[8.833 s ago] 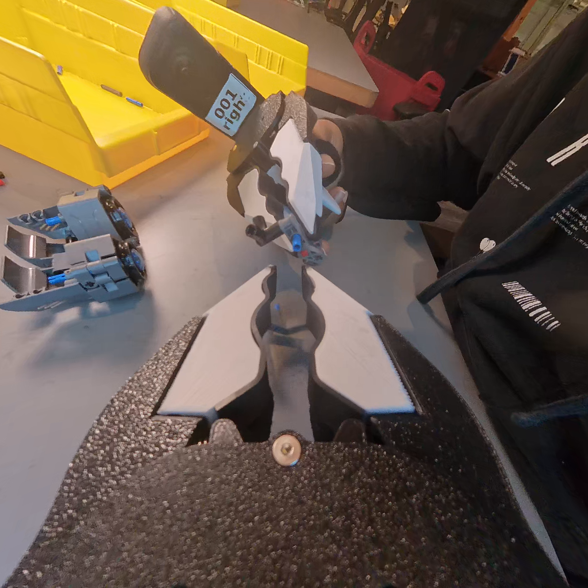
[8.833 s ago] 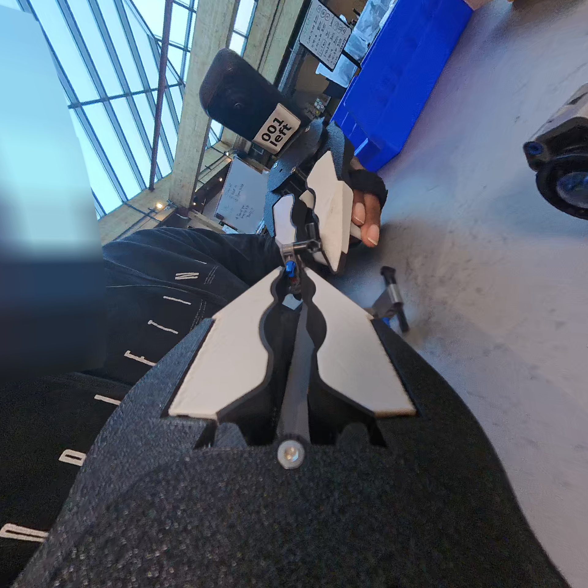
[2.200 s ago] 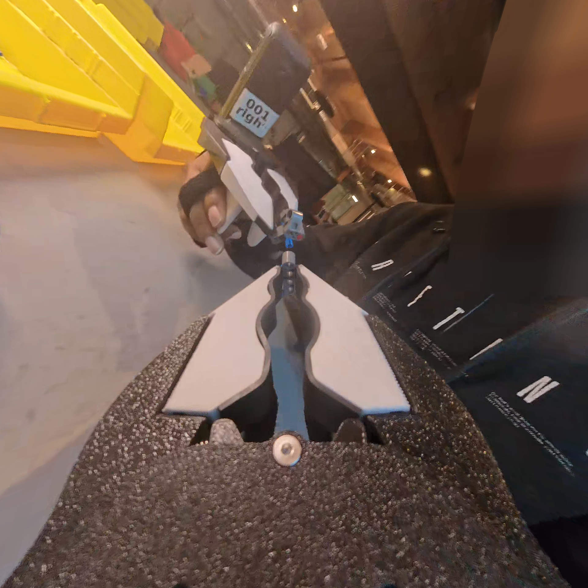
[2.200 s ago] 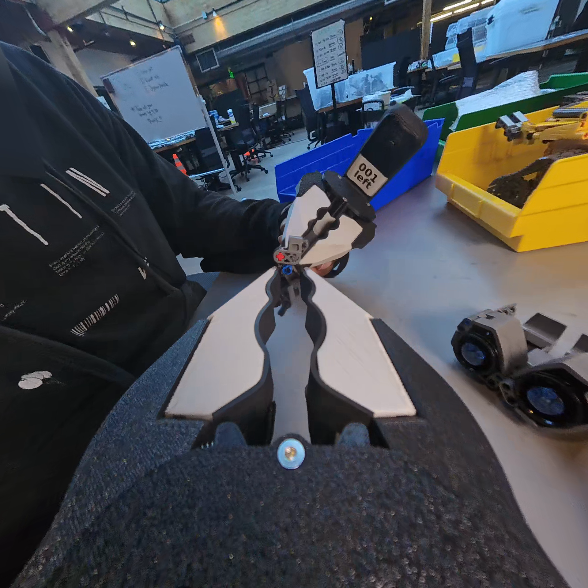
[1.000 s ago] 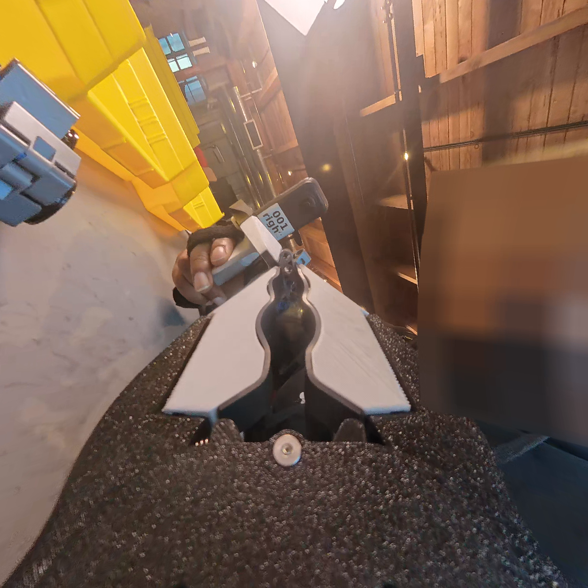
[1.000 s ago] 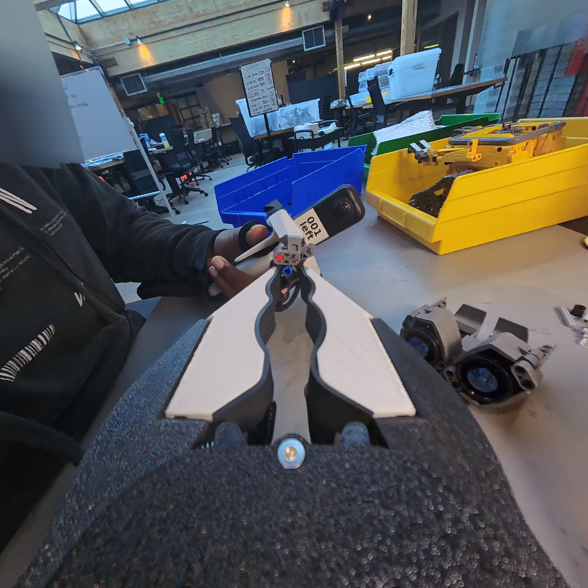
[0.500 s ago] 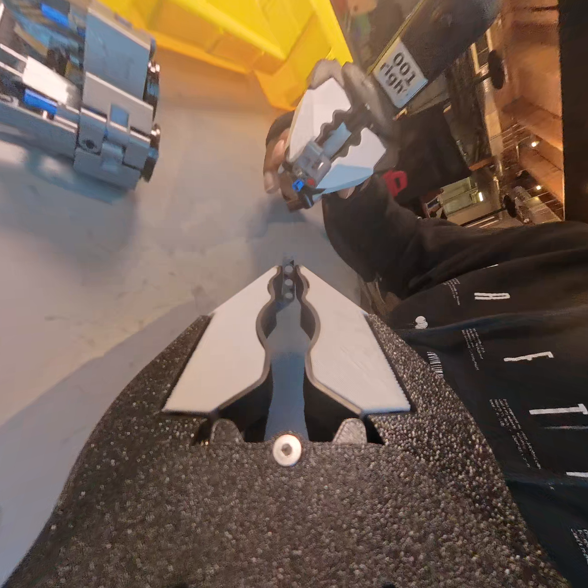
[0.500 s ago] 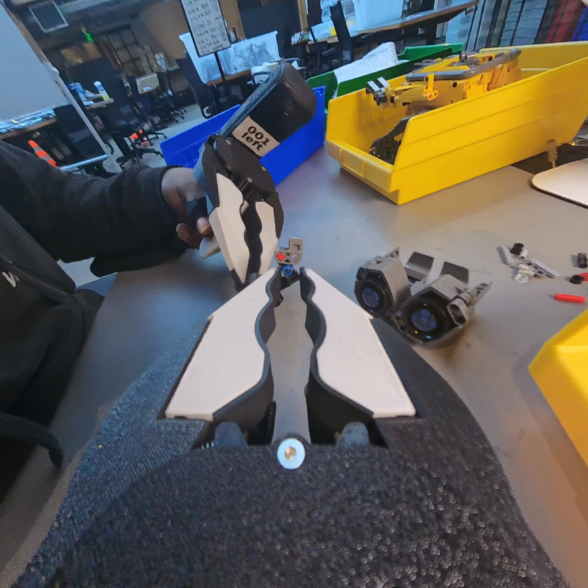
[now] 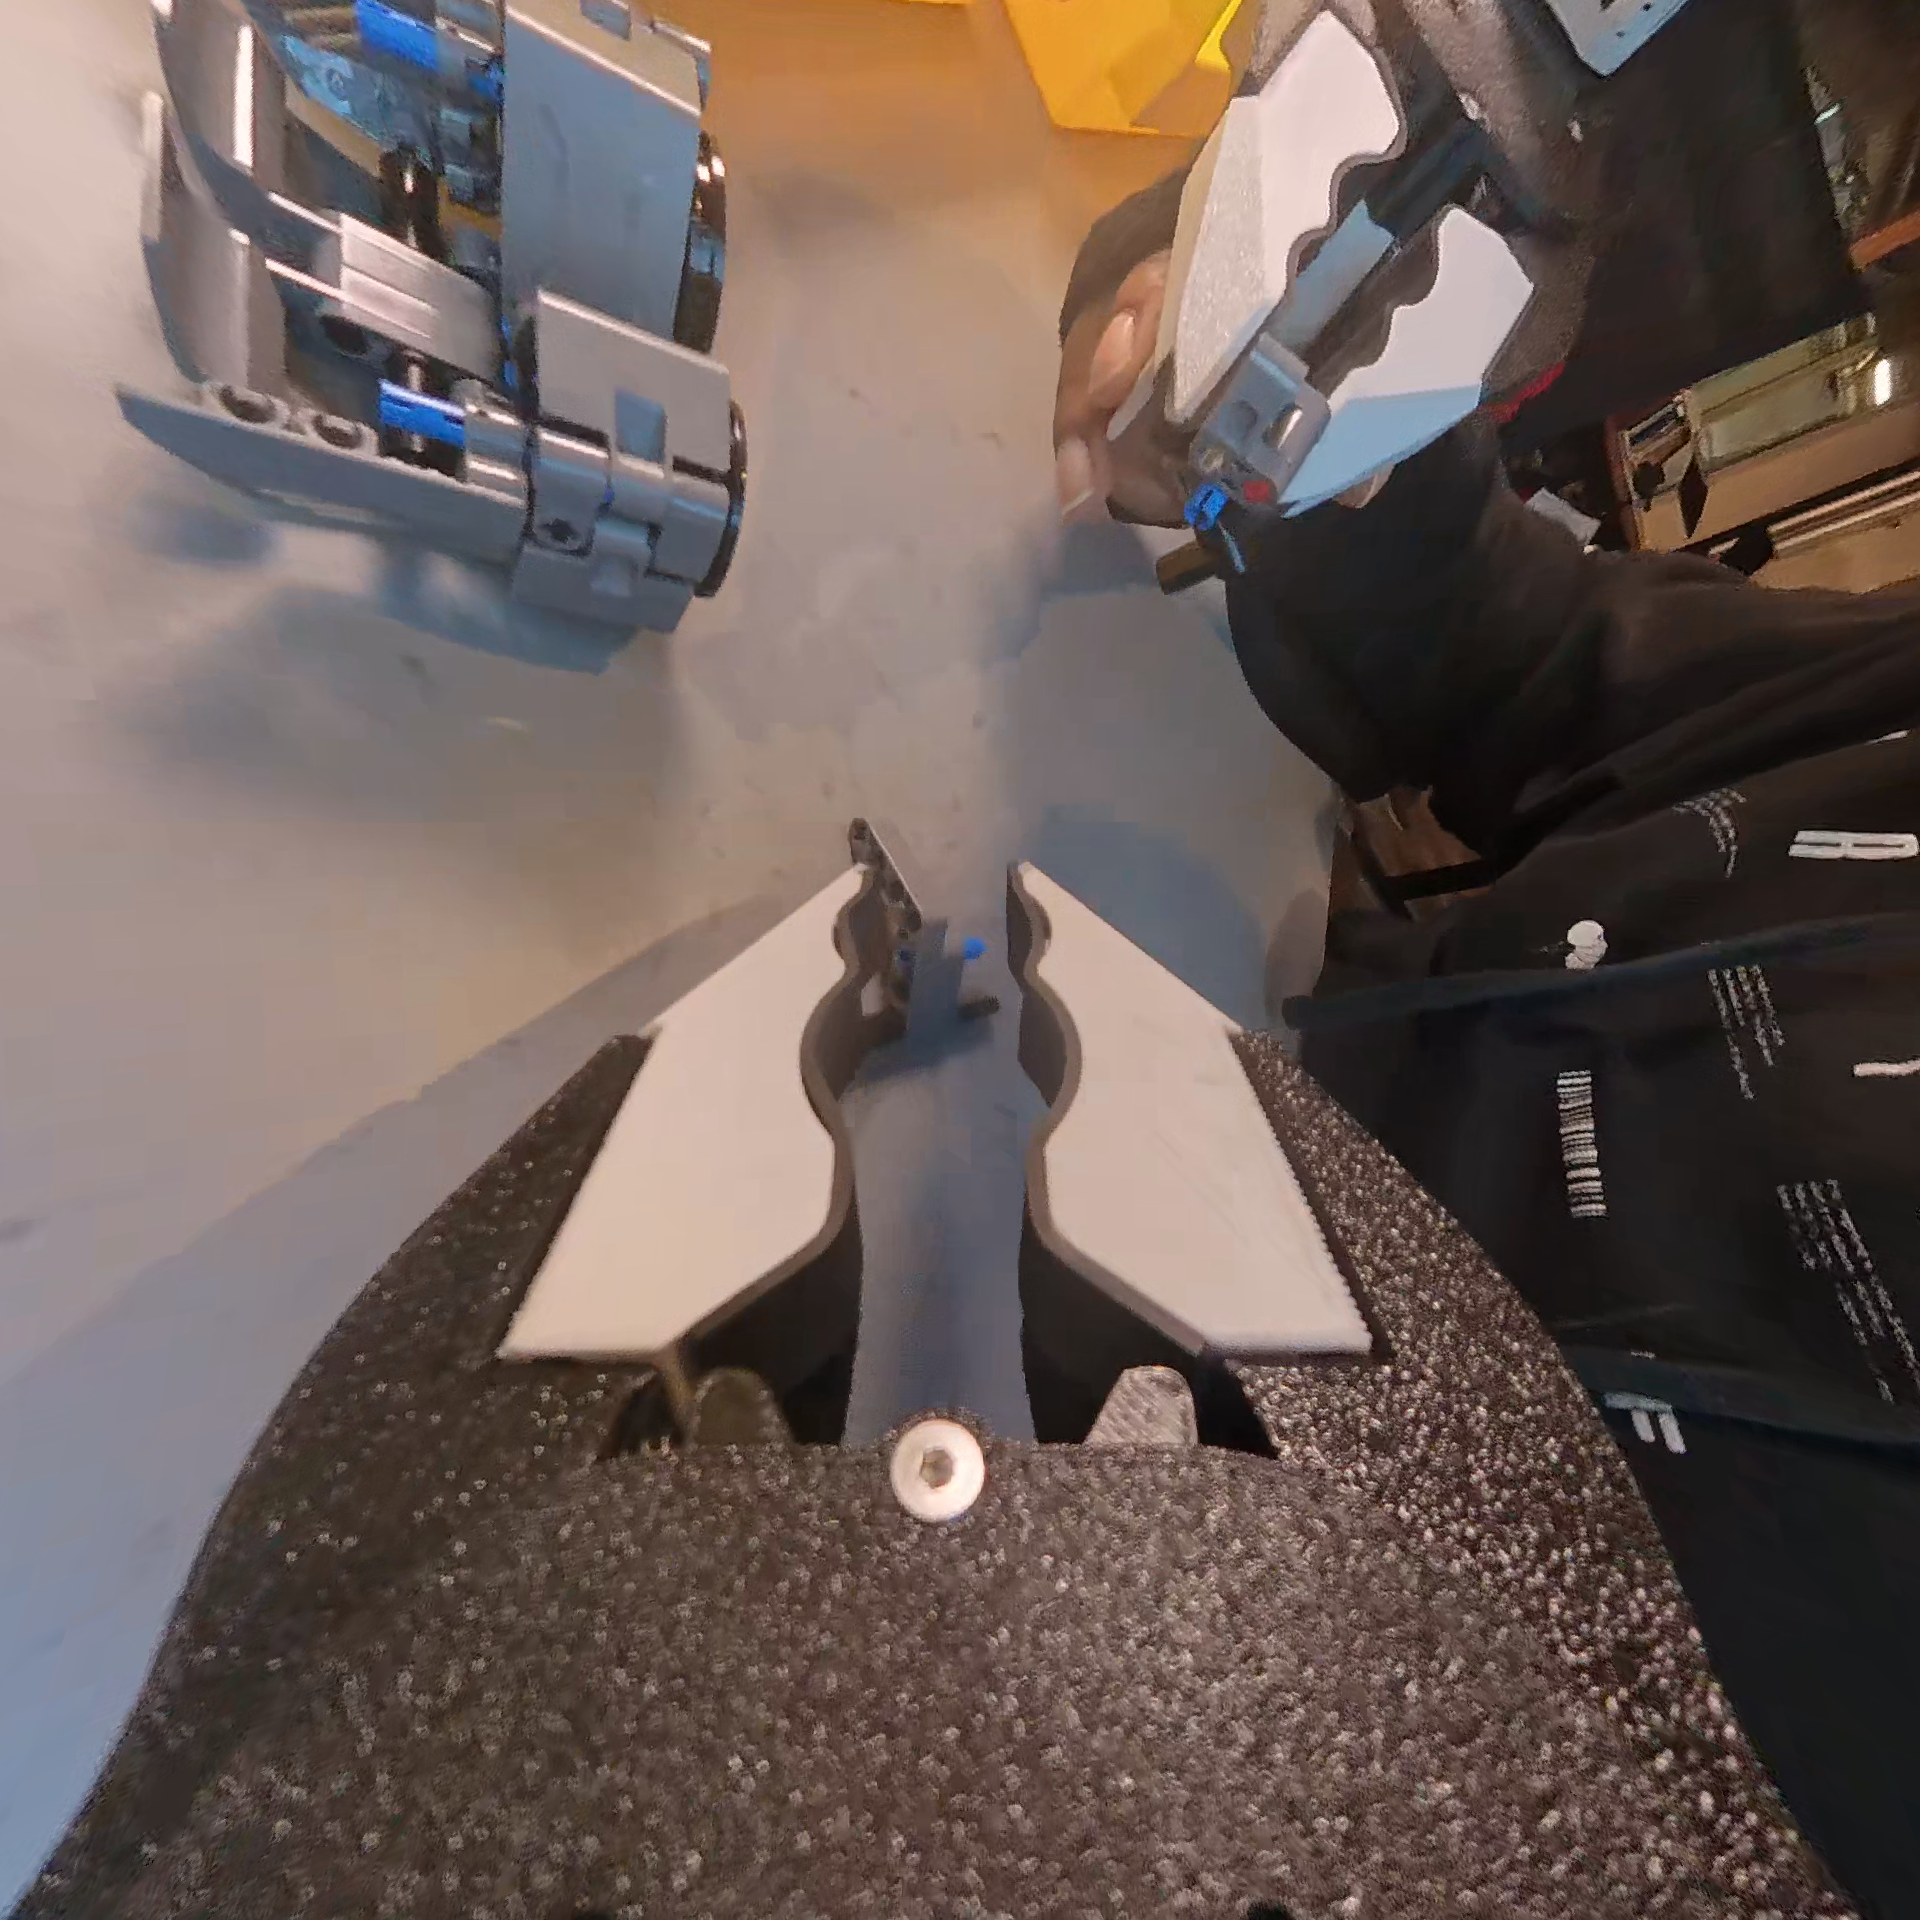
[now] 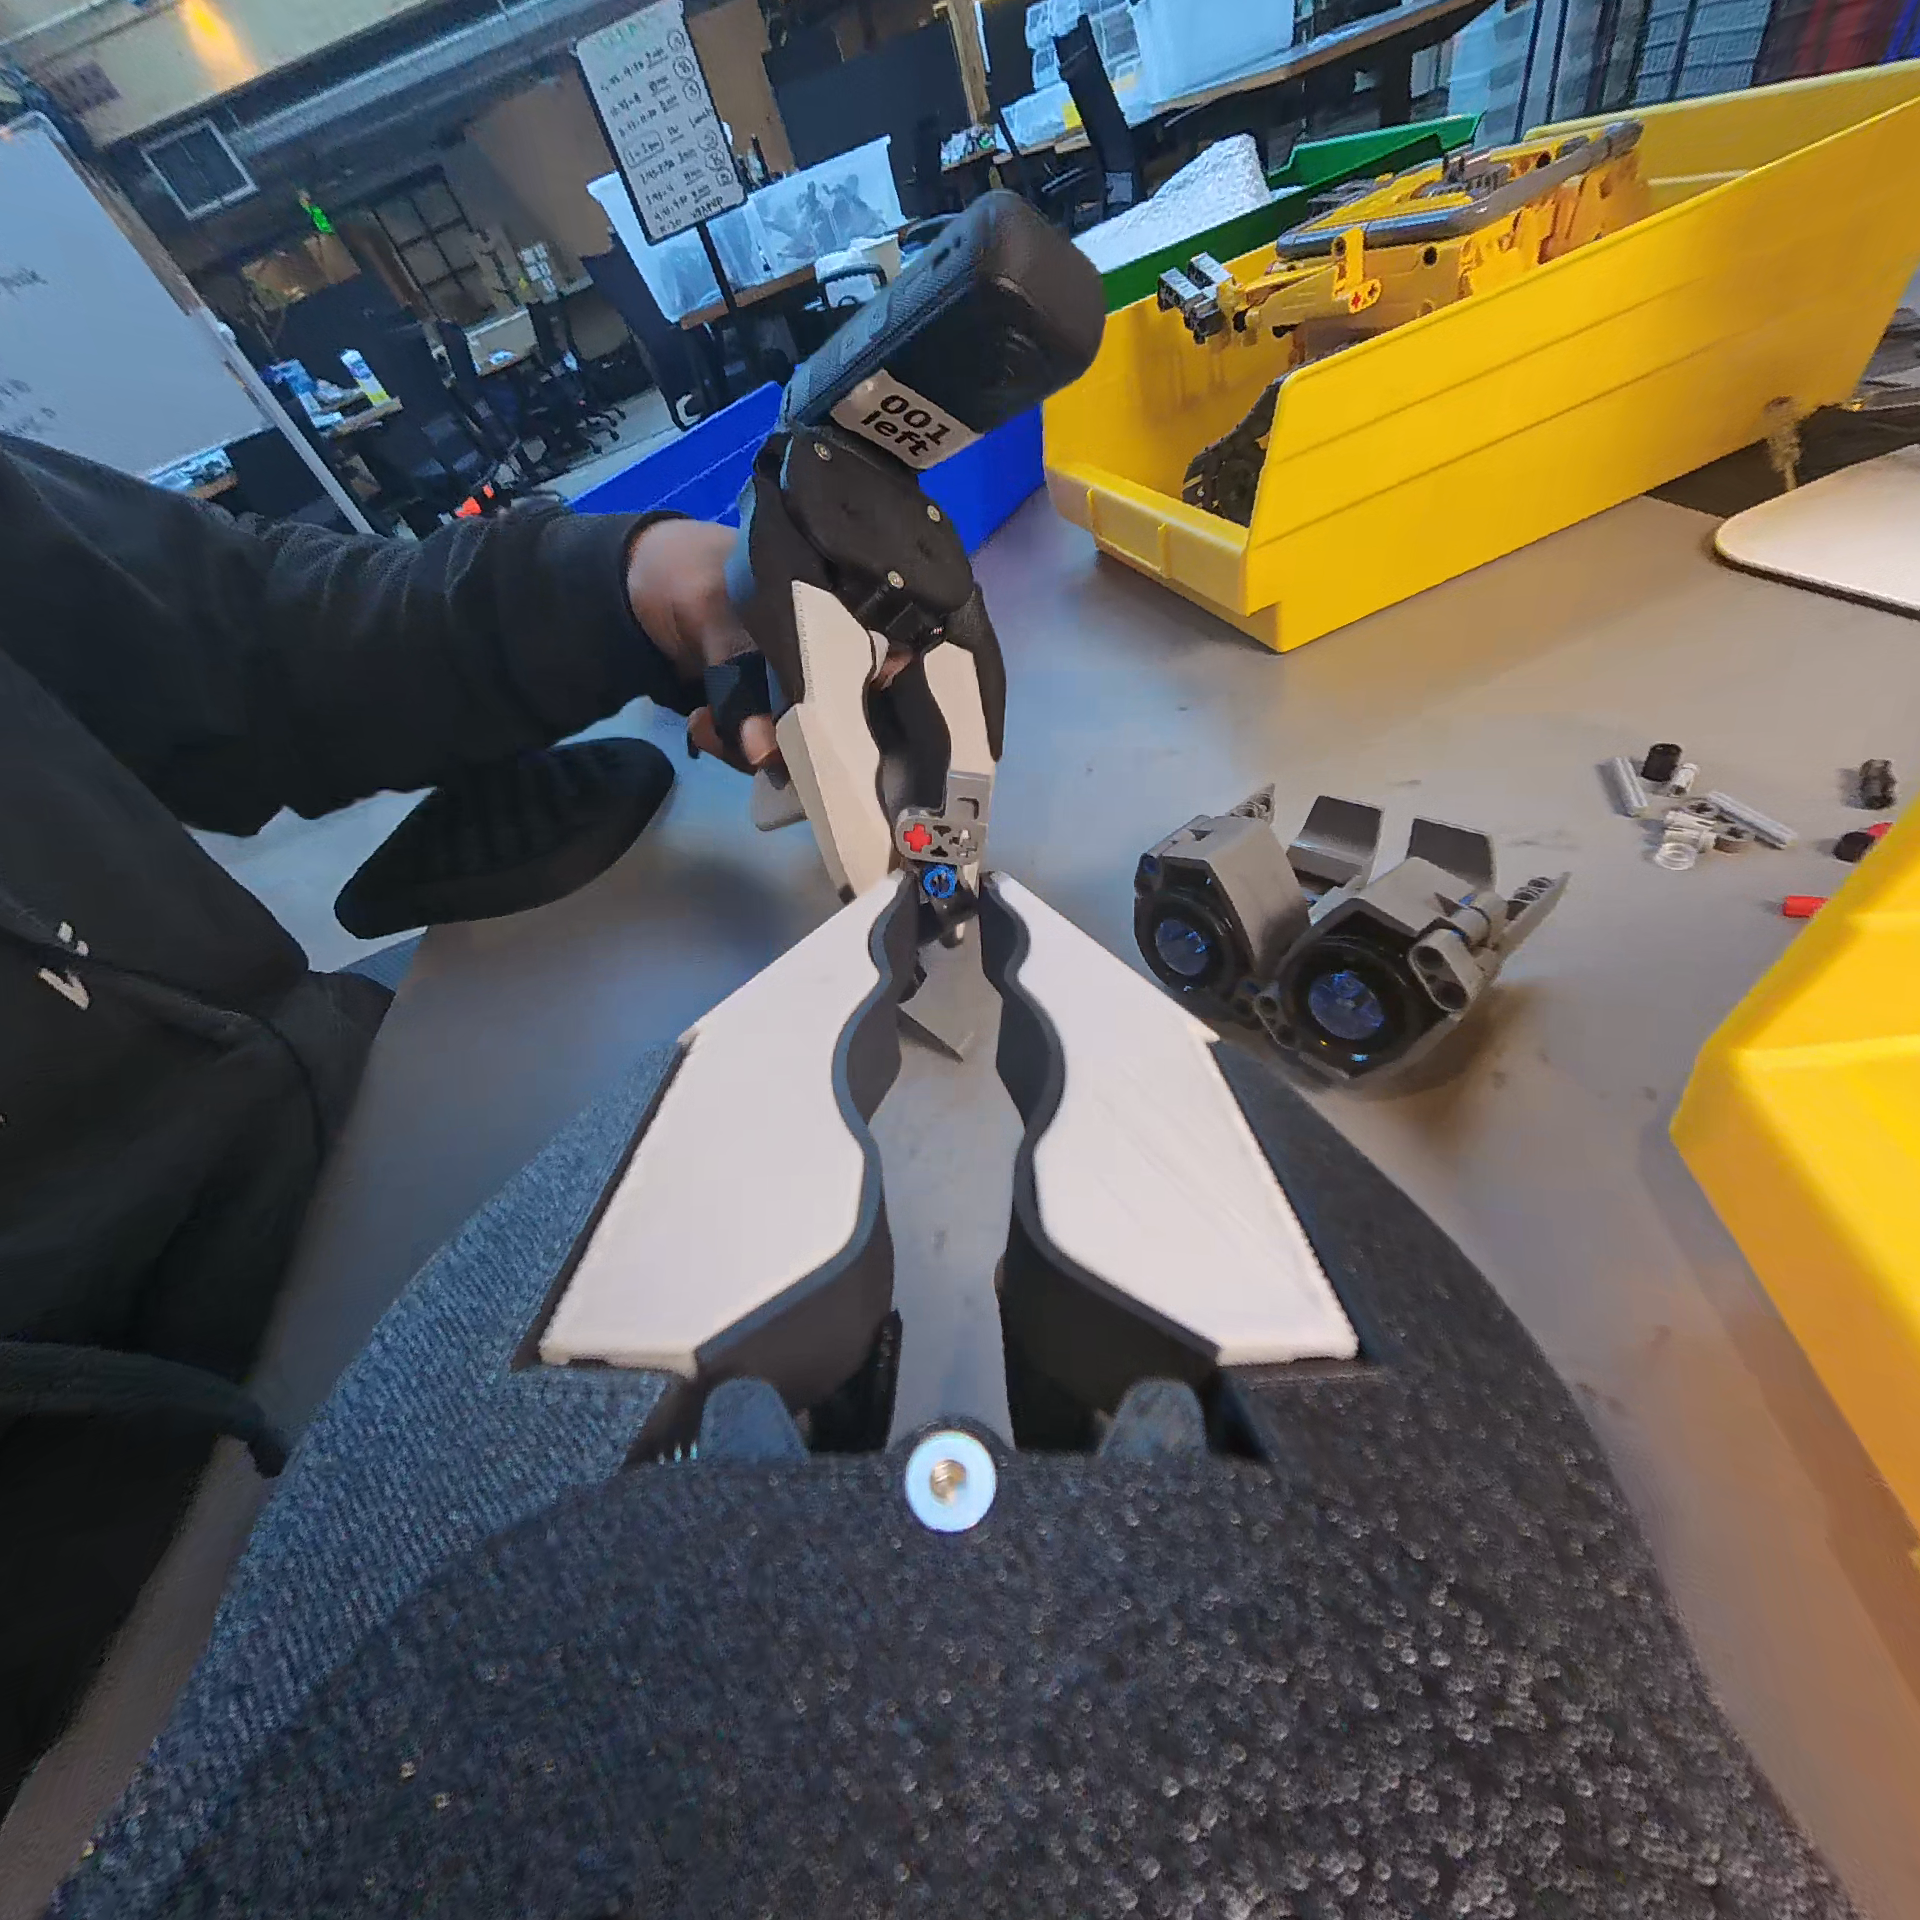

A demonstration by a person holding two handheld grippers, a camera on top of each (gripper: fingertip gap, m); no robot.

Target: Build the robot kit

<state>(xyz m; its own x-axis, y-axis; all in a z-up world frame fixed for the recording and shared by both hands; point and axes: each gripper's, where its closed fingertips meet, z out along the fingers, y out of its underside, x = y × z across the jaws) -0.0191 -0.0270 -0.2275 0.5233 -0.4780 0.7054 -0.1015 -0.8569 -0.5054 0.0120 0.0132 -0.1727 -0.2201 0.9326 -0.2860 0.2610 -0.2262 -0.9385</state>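
My left gripper (image 9: 935,883) is open, pointing down at the grey table (image 9: 312,831). A small dark grey beam with a blue pin (image 9: 894,925) leans against the inner side of its left finger, not clamped. My right gripper (image 10: 940,883) is shut on a small grey connector with a red axle end and a blue pin (image 10: 940,831). In the left wrist view the right gripper (image 9: 1231,468) is up and to the right with the connector (image 9: 1257,416). In the right wrist view the left gripper's fingers (image 10: 831,727) stand just behind the connector.
A grey twin-cylinder brick assembly (image 10: 1330,935) lies on the table and also shows in the left wrist view (image 9: 447,312). A yellow bin (image 10: 1455,436) holds a yellow model; another yellow bin (image 10: 1818,1143) is at the right. Also a blue bin (image 10: 707,468), loose small parts (image 10: 1704,810) and a person's black sleeve (image 10: 312,644). Across from one pair of fingers to the other is roughly 8 cm.
My left gripper has opened and let go of the dark beam, and has moved closer to the table. The two grippers, joined tip to tip a second ago, are apart. The right still holds its connector.
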